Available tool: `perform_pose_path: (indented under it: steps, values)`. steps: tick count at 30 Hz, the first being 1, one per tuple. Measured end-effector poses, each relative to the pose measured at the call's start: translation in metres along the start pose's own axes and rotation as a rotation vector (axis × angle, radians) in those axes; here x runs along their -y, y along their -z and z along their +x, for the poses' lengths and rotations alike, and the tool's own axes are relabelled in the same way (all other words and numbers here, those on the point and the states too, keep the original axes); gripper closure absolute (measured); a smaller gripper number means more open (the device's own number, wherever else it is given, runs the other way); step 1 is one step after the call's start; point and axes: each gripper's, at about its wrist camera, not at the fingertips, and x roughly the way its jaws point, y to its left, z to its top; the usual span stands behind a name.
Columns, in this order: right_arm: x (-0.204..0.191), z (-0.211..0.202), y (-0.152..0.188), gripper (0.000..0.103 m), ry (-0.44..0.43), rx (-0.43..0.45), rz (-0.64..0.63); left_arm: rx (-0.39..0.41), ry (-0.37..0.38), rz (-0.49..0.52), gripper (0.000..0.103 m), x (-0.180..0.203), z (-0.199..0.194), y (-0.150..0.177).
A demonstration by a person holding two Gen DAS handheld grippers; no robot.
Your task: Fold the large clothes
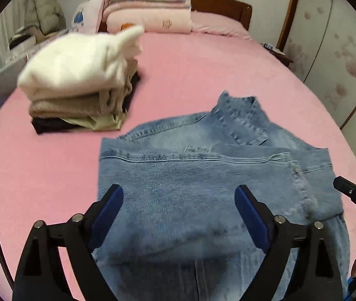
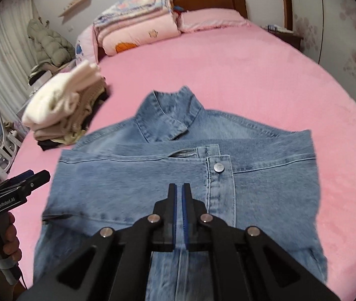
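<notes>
A blue denim jacket (image 1: 190,170) (image 2: 140,175) lies partly folded on the pink bed, collar toward the headboard and button placket facing up. My left gripper (image 1: 179,193) hovers over its near part, jaws wide open, with nothing between the blue pads. It shows at the left edge of the right wrist view (image 2: 36,175), held by a hand (image 2: 10,235). My right gripper (image 2: 179,188) hangs above the jacket's middle, just left of the placket. Its pads are together and I see no cloth between them. Its tip (image 1: 340,184) pokes in at the right of the left wrist view.
A stack of folded clothes (image 1: 77,82) (image 2: 60,110), white on top, sits on the bed's left side. Folded quilts (image 1: 150,12) (image 2: 137,30) and a pillow (image 2: 210,17) lie by the wooden headboard. Pink sheet (image 1: 190,75) stretches beyond the jacket. A nightstand (image 2: 285,35) stands far right.
</notes>
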Motion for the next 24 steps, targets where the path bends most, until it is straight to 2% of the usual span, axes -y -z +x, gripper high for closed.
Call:
perform_pose_path:
  steps: [2,4,6,14,20,22,24]
  values:
    - [-0.004,-0.021,0.003,0.092,-0.003,0.028,-0.009,0.020,0.001,0.007,0.011,0.004,-0.020,0.001]
    - [-0.009,-0.044,0.008,0.080,0.005,0.063,-0.023,0.036,0.001,0.014,0.011,0.008,-0.043,0.004]
    - [-0.012,-0.061,0.011,0.074,0.004,0.083,-0.031,0.049,-0.001,0.019,0.010,0.011,-0.063,0.008]
    - [-0.022,-0.131,0.037,0.073,0.013,0.146,-0.074,0.117,-0.011,0.014,0.010,0.016,-0.141,0.037]
    - [-0.026,-0.166,0.060,0.072,-0.002,0.159,-0.094,0.137,0.005,-0.016,0.010,0.014,-0.176,0.061]
    - [-0.027,-0.177,0.066,0.066,0.002,0.173,-0.094,0.152,0.013,-0.032,0.010,0.012,-0.186,0.069]
    - [-0.028,-0.186,0.072,0.064,0.006,0.194,-0.094,0.170,0.000,-0.038,0.010,0.012,-0.194,0.077]
